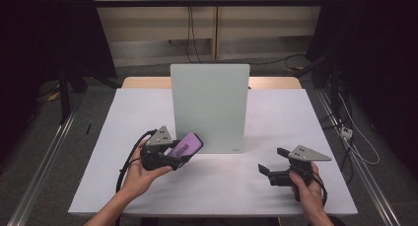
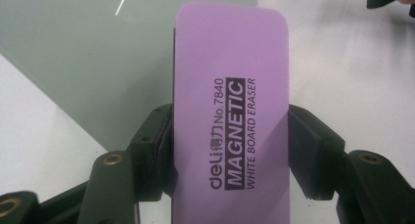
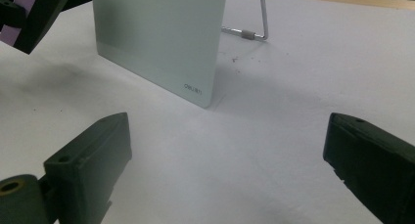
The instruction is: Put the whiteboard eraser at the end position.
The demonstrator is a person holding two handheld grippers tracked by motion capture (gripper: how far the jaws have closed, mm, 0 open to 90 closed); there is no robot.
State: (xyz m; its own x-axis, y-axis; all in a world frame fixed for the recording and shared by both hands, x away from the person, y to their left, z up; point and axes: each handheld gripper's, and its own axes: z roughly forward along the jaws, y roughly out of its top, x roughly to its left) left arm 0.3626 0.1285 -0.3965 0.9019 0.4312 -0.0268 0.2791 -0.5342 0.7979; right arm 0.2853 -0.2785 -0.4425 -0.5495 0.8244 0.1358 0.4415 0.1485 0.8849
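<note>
High view: left gripper (image 1: 183, 154) clamps the eraser (image 1: 187, 145), angled toward one o'clock at the board (image 1: 209, 105), ready to wipe; right gripper (image 1: 273, 162) waits open.

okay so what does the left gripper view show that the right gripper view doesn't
The left gripper view alone gives the purple eraser's printed face, reading magnetic white board eraser, clamped between the left gripper's jaws. The right gripper view alone gives the right gripper's jaws standing wide with nothing between them, and the metal stand behind the board. Both show the pale green board and white table.
</note>
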